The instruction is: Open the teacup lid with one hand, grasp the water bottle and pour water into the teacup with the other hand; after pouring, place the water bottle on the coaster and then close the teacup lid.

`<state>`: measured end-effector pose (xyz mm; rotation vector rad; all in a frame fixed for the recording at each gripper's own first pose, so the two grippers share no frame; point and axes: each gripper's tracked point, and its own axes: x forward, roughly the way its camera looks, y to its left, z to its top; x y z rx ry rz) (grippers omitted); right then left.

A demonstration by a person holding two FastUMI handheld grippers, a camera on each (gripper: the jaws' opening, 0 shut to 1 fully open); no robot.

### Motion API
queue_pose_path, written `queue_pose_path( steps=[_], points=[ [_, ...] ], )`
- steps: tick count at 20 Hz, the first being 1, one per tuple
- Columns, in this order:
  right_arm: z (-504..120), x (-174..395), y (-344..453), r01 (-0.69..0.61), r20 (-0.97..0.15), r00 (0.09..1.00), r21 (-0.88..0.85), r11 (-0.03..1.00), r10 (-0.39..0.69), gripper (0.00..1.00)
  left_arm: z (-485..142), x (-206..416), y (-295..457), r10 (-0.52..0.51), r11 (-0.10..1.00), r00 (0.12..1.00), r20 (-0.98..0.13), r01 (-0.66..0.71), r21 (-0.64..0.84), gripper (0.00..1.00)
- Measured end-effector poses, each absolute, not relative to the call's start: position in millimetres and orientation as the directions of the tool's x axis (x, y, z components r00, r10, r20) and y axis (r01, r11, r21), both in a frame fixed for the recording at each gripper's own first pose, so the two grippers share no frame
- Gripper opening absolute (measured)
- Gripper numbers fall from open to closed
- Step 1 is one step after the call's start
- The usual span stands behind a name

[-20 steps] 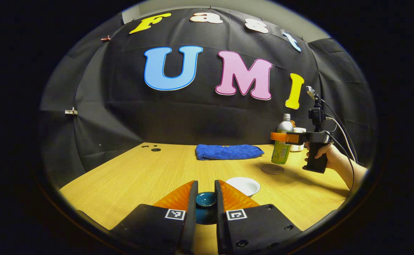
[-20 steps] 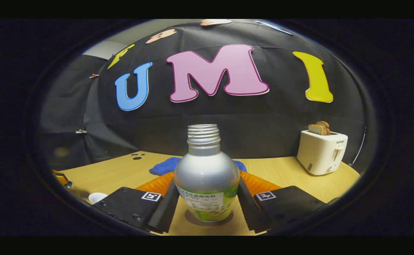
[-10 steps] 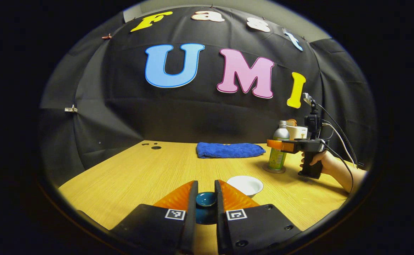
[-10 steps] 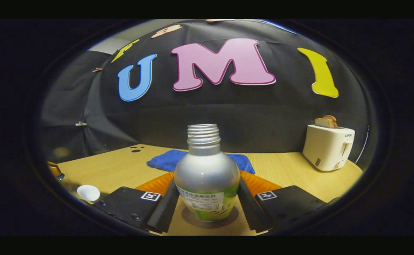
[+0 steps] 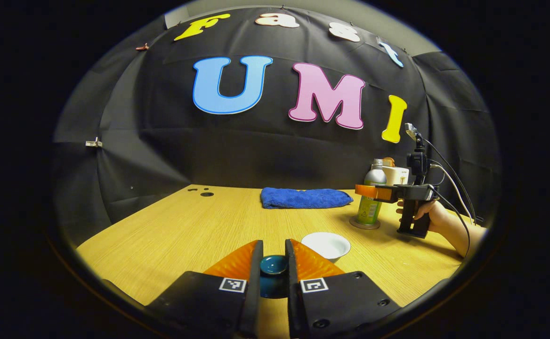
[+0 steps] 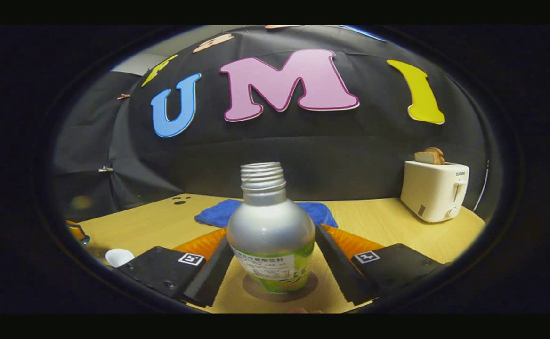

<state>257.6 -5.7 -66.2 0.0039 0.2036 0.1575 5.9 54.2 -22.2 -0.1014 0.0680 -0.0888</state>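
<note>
L claw (image 5: 273, 256) clamped, R claw (image 6: 271, 249) parted

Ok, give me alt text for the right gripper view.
An uncapped silver and green water bottle stands upright on a round coaster between the right gripper and its opened fingers. Behind lie a blue towel and a white toaster on the wooden table.

Two low gripper views, shared table (image 5: 185, 226)

a recording booth staged as a home kitchen. black cloth walls (image 5: 265, 155) enclose a wooden tabletop (image 5: 199, 226). a toaster (image 6: 434, 189) holds bread.
</note>
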Motion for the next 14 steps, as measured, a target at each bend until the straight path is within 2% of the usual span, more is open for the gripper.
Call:
queue_pose_path(
  steps=[11, 14],
  points=[
    [-41.1, 211.0, 2.8, -0.168, -0.150, 0.976, -0.054, 0.984, 0.158, 0.99, -11.9, -4.9, 39.4, -0.108, 0.990, 0.993, -0.041, 0.103, -0.094, 0.27],
    [-33.4, 192.1, -6.3, -0.143, -0.128, 0.983, -0.114, 0.983, 0.128, 0.99, -5.4, -6.6, 33.7, -0.116, 0.990, 0.993, -0.028, 0.114, -0.085, 0.28]
  ],
)
